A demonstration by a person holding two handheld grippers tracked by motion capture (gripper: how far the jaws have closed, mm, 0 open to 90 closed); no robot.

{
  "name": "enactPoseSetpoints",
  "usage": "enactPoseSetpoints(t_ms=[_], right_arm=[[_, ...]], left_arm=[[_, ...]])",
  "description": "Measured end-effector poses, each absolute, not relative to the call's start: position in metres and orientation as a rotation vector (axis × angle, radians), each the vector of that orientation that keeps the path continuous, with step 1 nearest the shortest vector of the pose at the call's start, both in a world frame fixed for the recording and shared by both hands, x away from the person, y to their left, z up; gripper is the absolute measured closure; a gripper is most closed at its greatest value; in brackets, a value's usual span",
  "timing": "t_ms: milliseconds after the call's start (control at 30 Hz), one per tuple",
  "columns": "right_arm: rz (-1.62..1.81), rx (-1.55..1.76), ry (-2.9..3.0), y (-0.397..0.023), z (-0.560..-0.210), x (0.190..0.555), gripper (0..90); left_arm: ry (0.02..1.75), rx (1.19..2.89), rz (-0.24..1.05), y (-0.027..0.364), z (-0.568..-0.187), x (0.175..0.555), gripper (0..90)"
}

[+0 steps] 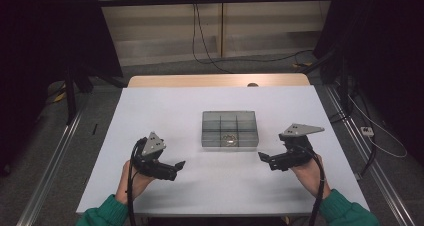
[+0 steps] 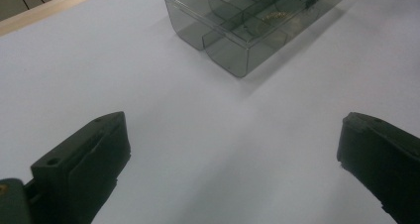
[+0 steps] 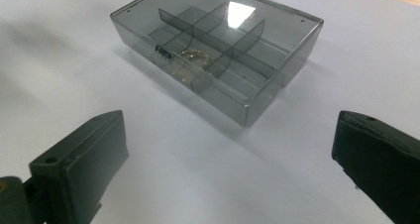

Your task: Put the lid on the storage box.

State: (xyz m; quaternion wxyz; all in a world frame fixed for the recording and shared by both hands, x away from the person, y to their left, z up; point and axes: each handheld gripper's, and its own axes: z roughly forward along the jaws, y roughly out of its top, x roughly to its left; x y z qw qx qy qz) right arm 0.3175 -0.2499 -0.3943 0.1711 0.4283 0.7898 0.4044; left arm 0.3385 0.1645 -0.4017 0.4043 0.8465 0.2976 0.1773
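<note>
Box dead centre, that's what matters now: the smoky grey, see-through plastic organiser box (image 1: 229, 130) with its dividers sits shut on the white desk (image 1: 165, 111), and I've got a tool on each side of it. My left tool (image 1: 181, 164) is down at the near left, my right tool (image 1: 261, 156) at the near right, both nosing inward toward each other, both a little nearer to me than the box's front wall. Neither touches it.

Long axis of the box runs side to side across the desk, so its short ends face my two tools and its long front wall, with the small dark clasp (image 3: 163, 51), faces me. In the middle front compartment there's a small coil of pale, gold-toned chain (image 3: 195, 57), resting on the floor of its cell, lid closed above it.

Both tools are released, jaws spread wide with nothing between them but bare desk. From the left gripper view the box lies ahead and to the right; from the right gripper view it's ahead and slightly left, with a near corner pointing at me.

Which one's closer? Right tool, I'd say, by a small margin. So the coming move looks like a reach forward and inward, with the clasp on the front wall the likely target.
</note>
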Motion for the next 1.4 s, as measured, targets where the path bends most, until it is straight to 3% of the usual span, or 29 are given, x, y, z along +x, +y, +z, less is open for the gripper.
enactPoseSetpoints(t_ms=[1400], right_arm=[[1.131,1.238,2.237,-0.265,-0.419,0.267,0.0]], left_arm=[[0.748,2.145,0.396,0.197,-0.423,0.303,0.0]])
